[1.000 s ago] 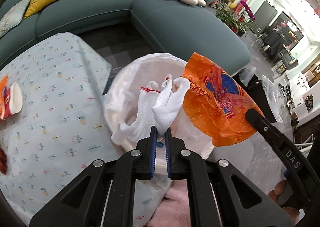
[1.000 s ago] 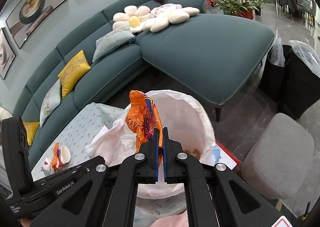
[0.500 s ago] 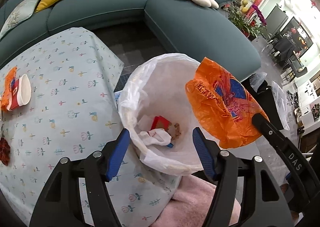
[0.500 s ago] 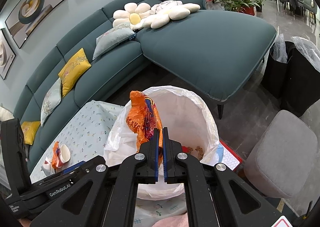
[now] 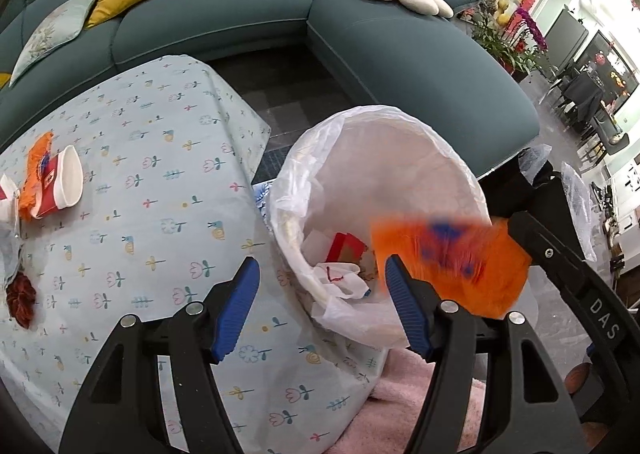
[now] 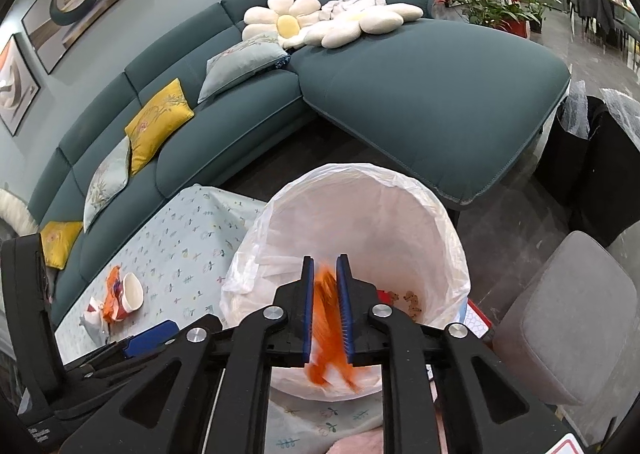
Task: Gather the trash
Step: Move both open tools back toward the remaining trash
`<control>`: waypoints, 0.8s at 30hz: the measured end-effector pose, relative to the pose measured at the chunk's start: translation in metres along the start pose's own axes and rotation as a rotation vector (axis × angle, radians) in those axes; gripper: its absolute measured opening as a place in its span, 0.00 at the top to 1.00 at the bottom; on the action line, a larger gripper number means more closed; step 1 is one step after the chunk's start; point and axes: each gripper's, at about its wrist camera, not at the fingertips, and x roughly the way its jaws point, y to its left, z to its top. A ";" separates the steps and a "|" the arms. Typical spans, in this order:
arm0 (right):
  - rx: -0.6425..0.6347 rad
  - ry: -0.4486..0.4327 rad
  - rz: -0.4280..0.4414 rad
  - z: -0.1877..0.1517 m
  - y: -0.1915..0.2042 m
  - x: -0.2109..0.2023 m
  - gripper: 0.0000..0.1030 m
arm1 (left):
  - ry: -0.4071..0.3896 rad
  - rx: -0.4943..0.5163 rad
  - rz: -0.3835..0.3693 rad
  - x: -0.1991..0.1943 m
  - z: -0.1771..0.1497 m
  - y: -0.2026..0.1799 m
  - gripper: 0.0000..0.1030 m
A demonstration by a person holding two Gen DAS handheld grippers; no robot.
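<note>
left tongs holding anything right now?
No. The left tongs stand wide open with nothing between the blue pads, only the tablecloth and the lined trash bin below.

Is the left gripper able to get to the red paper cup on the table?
Probably yes. The left gripper has its jaws open and empty, and only bare tablecloth lies between it and the tipped red paper cup.

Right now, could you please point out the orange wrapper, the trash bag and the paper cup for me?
orange wrapper point(image 5: 452, 266): left wrist view, middle of the blurred sheet.
trash bag point(image 6: 400, 206): right wrist view, bare inner wall.
paper cup point(image 5: 66, 184): left wrist view, white rim band, lying on its side.
</note>
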 end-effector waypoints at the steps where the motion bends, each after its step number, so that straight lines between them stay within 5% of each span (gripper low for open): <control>1: -0.002 0.002 0.003 -0.001 0.001 0.000 0.85 | -0.001 -0.004 0.001 -0.001 -0.001 0.002 0.40; 13: -0.068 0.007 0.035 -0.010 0.034 -0.011 0.76 | -0.018 -0.058 0.032 -0.018 -0.013 0.030 0.40; 24: -0.182 0.047 0.089 -0.035 0.098 -0.012 0.74 | -0.048 -0.169 0.079 -0.045 -0.032 0.094 0.40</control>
